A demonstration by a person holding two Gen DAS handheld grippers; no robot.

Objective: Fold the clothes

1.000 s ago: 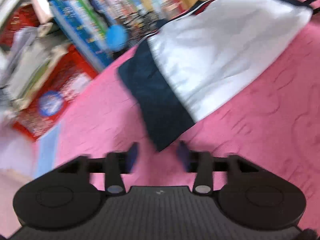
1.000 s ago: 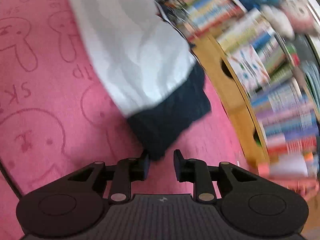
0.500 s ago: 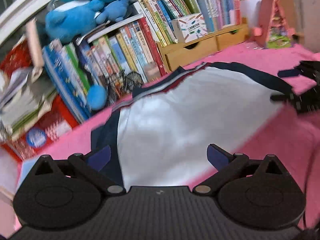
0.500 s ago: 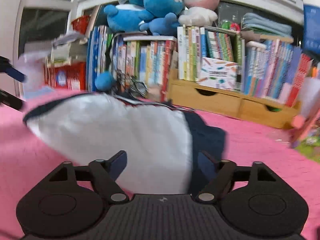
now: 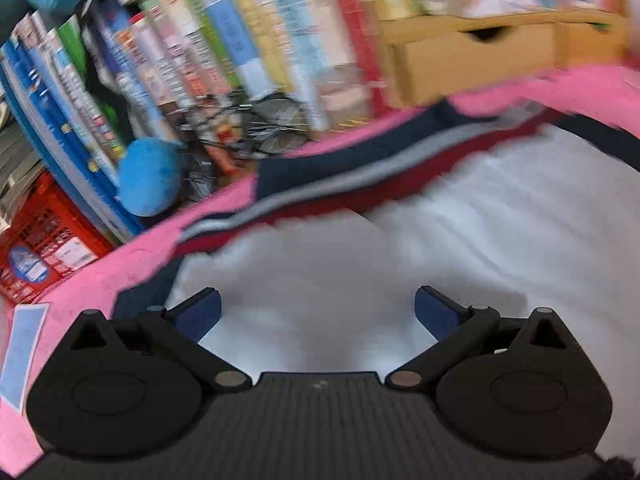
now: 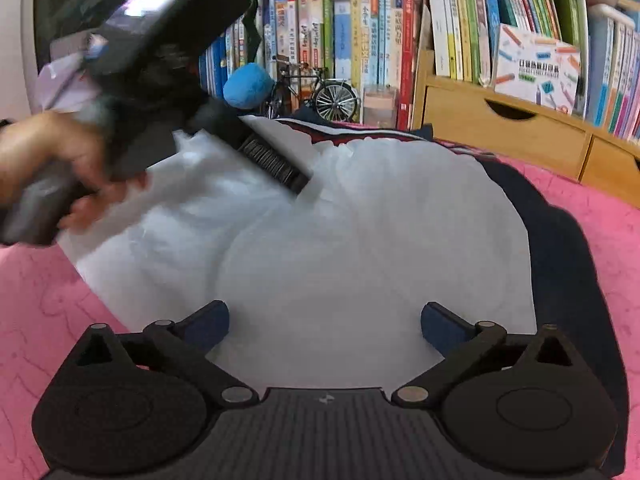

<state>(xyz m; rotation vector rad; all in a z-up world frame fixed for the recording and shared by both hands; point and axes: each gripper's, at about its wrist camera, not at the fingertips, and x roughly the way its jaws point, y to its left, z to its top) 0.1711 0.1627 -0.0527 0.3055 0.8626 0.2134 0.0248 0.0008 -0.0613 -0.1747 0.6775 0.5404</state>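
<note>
A white garment [image 5: 460, 240] with navy and red trim [image 5: 360, 176] lies folded on the pink cloth [image 5: 132, 252]. My left gripper [image 5: 318, 312] hovers over its near left part, jaws wide open, nothing pinched, only white fabric below. In the right wrist view the same garment [image 6: 380, 240] fills the middle, with a navy panel [image 6: 568, 248] on its right side. My right gripper [image 6: 324, 326] is over its near edge; its jaws are opening and hold nothing. A hand [image 6: 52, 160] holds the left device's black body [image 6: 160, 60] above the garment's far left.
Behind the garment stands a row of books [image 6: 360, 32] with wooden drawers [image 6: 508, 124] to the right. A blue plush ball [image 6: 248, 84] and a model bicycle [image 6: 316, 88] sit at the back edge. A red crate [image 5: 44, 240] is at far left.
Both grippers let go of the navy ends and spread wide. Both views swung up from the pink cloth to face the bookshelf. The left gripper moved in over the white fabric.
</note>
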